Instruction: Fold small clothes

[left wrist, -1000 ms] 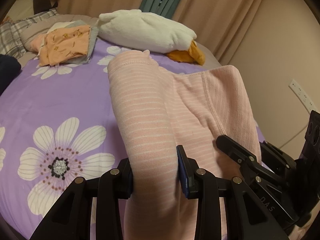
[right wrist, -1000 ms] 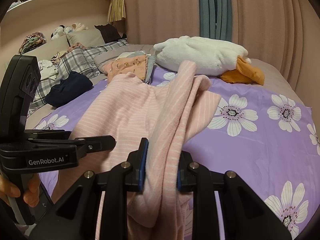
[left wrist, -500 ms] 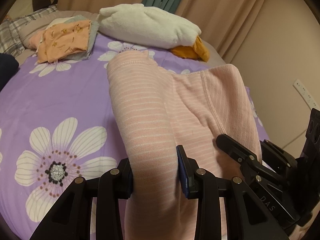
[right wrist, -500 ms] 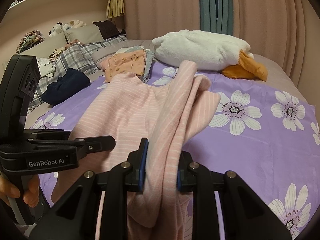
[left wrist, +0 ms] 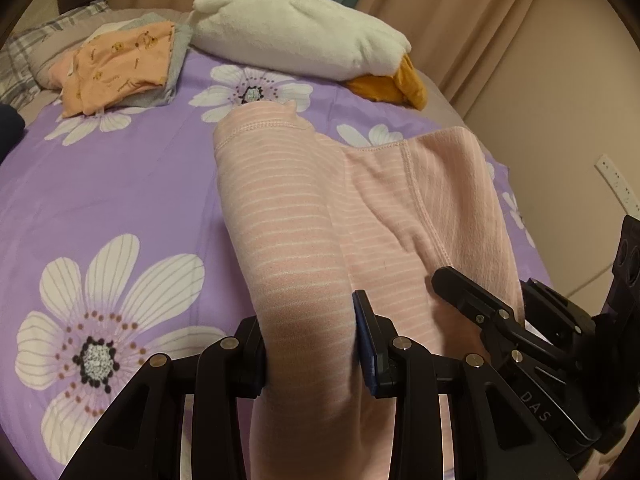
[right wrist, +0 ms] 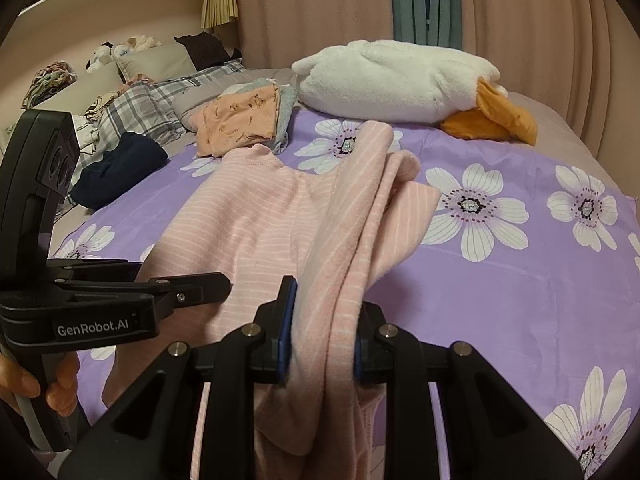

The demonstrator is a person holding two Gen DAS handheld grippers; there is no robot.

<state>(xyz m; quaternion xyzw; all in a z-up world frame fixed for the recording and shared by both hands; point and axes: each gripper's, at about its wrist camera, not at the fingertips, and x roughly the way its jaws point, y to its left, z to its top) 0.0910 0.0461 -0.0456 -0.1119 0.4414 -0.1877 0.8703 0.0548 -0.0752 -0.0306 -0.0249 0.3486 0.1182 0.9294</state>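
A pink striped garment lies stretched over the purple flowered bedsheet, its far hem resting on the bed. My left gripper is shut on the near left edge of the garment. My right gripper is shut on a bunched fold of the same garment on its right side. Each gripper shows in the other's view: the right gripper at the lower right, the left gripper at the lower left. The garment's near end hangs below both grippers.
A white plush duck with an orange beak lies at the back of the bed. A stack of folded orange and grey clothes sits left of it. A dark navy garment and plaid pillows lie at the far left.
Both grippers have moved forward over the bed with the pink garment held; the duck and folded stack look slightly closer. The grips have not changed.
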